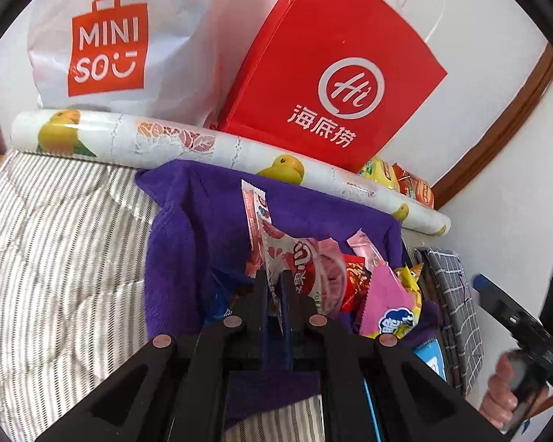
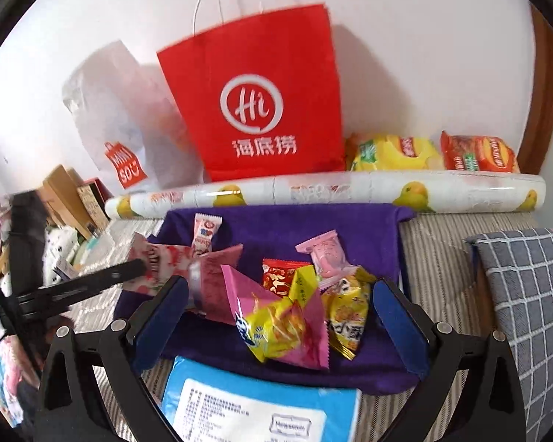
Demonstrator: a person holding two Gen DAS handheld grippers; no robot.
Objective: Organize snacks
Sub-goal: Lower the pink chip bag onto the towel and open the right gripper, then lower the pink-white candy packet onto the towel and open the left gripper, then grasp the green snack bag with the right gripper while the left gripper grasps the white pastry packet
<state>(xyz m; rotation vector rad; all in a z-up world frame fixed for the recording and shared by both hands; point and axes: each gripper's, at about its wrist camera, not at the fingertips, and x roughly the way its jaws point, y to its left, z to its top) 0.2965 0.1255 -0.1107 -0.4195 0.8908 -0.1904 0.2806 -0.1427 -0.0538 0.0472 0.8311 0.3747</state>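
Several small snack packets lie in a pile point(image 2: 295, 294) on a purple towel point(image 2: 287, 228) on a striped bed. My left gripper point(image 1: 275, 287) is shut on a white and pink snack packet point(image 1: 298, 258), holding it by its near edge over the towel; it also shows in the right wrist view point(image 2: 158, 258). My right gripper point(image 2: 280, 316) is open and empty, its blue pads either side of a pink packet point(image 2: 313, 328) and yellow packets point(image 2: 346, 309). A red paper bag point(image 2: 261, 103) and a white Miniso bag point(image 1: 107, 44) stand at the back.
A rolled sheet with a duck print point(image 2: 331, 191) lies across the bed behind the towel. Yellow and red chip bags point(image 2: 431, 153) sit behind it. A blue and white pack point(image 2: 258, 401) lies at the near edge. A grey checked cushion point(image 2: 527, 294) is at the right.
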